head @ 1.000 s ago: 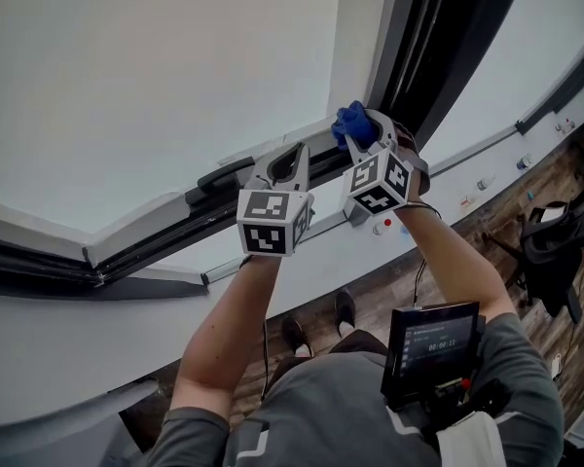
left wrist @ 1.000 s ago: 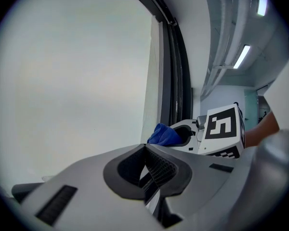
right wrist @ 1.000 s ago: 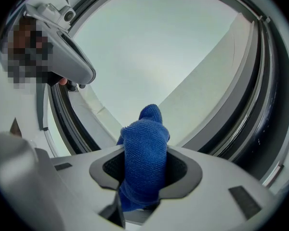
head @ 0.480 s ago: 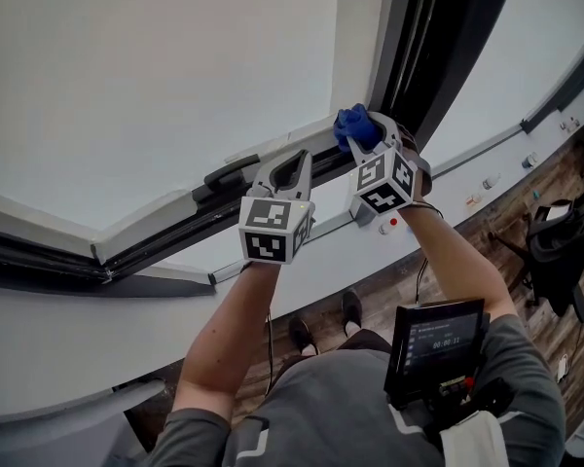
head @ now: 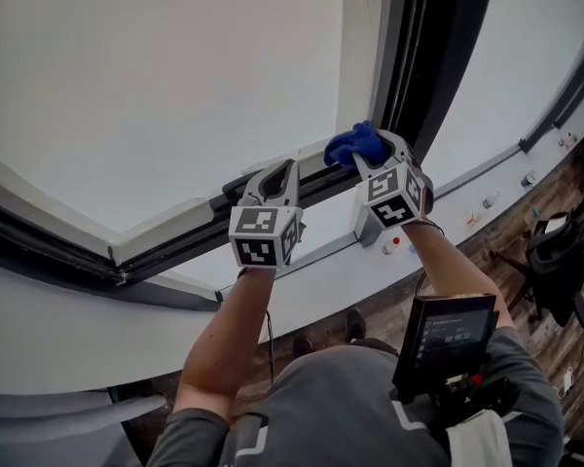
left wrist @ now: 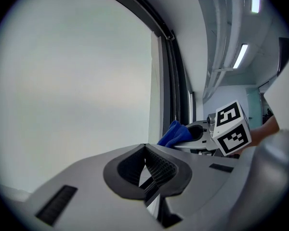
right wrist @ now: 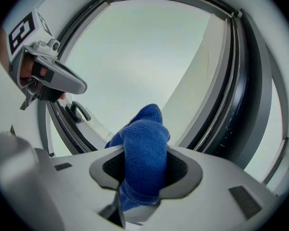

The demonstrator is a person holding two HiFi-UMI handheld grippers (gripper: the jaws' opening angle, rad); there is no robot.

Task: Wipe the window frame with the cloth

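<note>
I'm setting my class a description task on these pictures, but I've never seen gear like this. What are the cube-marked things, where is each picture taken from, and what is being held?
There is no robot: a person at a window holds a two-jaw clamp, called a gripper, in each hand. The cubes with black-and-white squares are parts of those grippers. The head view comes from a camera on the person's head, looking down over both arms. The two gripper views come from cameras riding on each gripper, looking along its jaws. The left gripper has its jaws together with nothing between them. The right gripper is clamped on a blue cloth, held close to the dark window frame. The small screen hangs at the person's chest.
</note>
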